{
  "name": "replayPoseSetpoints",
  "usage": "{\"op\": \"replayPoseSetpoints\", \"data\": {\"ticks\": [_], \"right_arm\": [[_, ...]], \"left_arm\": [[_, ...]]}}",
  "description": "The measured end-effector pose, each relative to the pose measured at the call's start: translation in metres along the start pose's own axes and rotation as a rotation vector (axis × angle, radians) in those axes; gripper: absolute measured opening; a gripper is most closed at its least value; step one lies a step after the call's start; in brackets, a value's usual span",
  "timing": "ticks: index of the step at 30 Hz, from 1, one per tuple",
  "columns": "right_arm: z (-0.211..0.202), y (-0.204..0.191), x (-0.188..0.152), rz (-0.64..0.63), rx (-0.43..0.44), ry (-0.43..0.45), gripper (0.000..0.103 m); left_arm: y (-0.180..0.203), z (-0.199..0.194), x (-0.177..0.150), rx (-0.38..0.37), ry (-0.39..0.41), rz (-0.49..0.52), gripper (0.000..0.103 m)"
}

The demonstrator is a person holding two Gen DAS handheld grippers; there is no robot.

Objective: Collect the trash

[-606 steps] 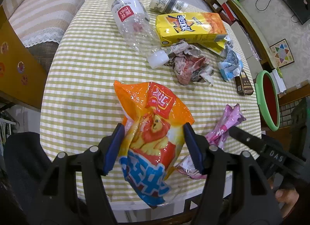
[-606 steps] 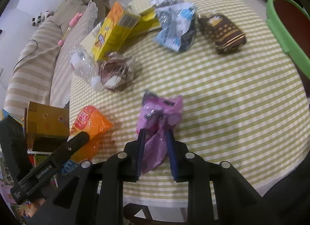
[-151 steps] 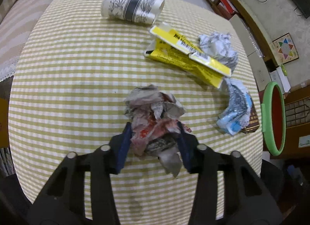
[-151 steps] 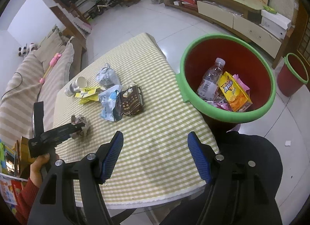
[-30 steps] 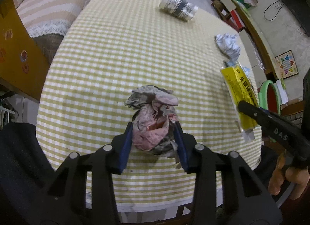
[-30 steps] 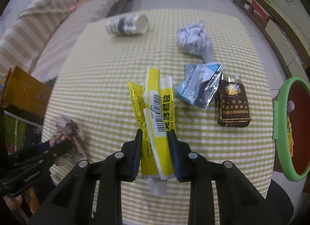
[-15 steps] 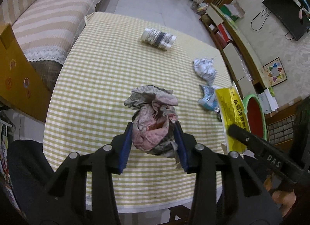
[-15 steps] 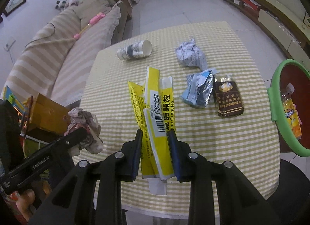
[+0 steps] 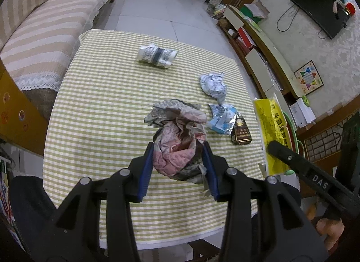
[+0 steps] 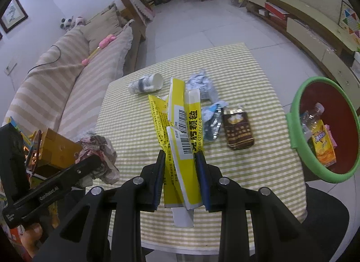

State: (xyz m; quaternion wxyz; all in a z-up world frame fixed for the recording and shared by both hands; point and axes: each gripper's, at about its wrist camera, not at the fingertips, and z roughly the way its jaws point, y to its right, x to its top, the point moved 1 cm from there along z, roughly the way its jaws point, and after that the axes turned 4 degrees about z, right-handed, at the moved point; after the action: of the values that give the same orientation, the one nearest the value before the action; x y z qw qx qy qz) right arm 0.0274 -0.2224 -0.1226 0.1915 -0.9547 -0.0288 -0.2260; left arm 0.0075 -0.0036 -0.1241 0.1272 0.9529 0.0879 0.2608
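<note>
The right hand-held gripper (image 9: 268, 147) reads "DAS"; the yellow packet (image 10: 182, 140) "Granules".

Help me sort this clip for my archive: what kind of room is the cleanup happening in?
Most likely a home living room. A striped sofa runs along one side of the checked-cloth table, a flat television hangs on the wall above a long low cabinet, and the floor is pale tile.
</note>
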Motion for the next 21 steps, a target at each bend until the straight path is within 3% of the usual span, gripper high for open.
{"op": "replayPoseSetpoints", "data": {"ticks": [21], "right_arm": [[-0.043,0.091,-0.001,0.182,-0.044,0.097,0.027]], "left_arm": [[0.091,0.009,0.027,-0.057,0.029,0.194,0.04]]}}
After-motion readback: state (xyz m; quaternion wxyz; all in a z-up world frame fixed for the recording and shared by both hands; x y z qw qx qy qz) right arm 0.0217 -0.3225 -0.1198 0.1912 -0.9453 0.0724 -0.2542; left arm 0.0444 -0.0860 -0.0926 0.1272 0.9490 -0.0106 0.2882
